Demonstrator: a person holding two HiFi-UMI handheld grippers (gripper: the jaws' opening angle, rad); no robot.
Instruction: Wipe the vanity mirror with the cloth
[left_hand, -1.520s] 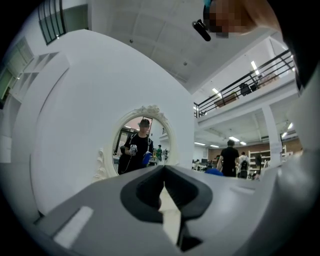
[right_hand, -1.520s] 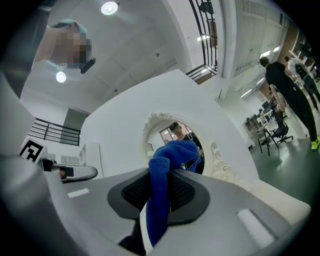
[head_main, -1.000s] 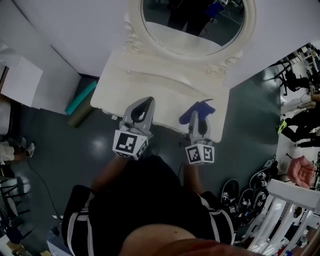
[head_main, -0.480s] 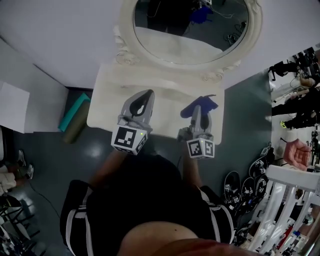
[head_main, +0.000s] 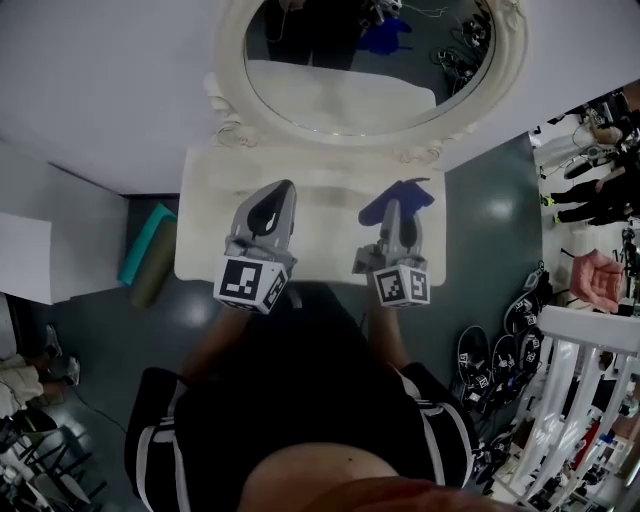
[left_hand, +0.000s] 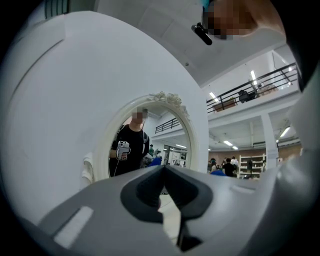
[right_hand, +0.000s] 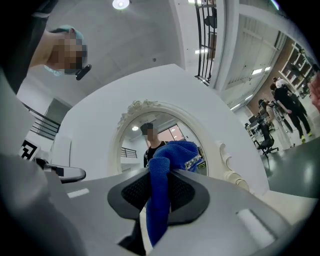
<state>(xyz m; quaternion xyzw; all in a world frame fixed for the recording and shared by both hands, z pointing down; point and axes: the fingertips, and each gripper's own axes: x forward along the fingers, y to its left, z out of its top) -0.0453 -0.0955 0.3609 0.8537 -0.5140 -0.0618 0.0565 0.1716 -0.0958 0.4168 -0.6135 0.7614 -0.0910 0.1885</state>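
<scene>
Step in hand, as judged: carry the cloth (right_hand: 170, 152) up to the mirror (head_main: 350, 60); wiping has not begun. The right gripper (head_main: 391, 207) has its fingers pinching the cloth: one blue fold stands between them, and a loose bunch sticks out past the tips, toward the glass. The cloth hangs over the right part of the desk (head_main: 205, 230), below the lower edge of the frame (head_main: 230, 75) and well apart from the glass. The left gripper (left_hand: 163, 167) has its fingers pressed together at the tips with nothing between them; it hovers over the desk beside the right gripper, apart from it and from the cloth. To do the step well, raise the right gripper and lead with the loose bunch, so that cloth and not finger tips meets the glass. Hold the pinch firm; a slack grip would probably let the fold slide out under the drag of the stroke. Press lightly and lay overlapping strokes from one side of the glass to the other. Stop each stroke short of the carved frame, where the cloth could snag. Hold the left gripper low and to its own side, clear of the stroke path
</scene>
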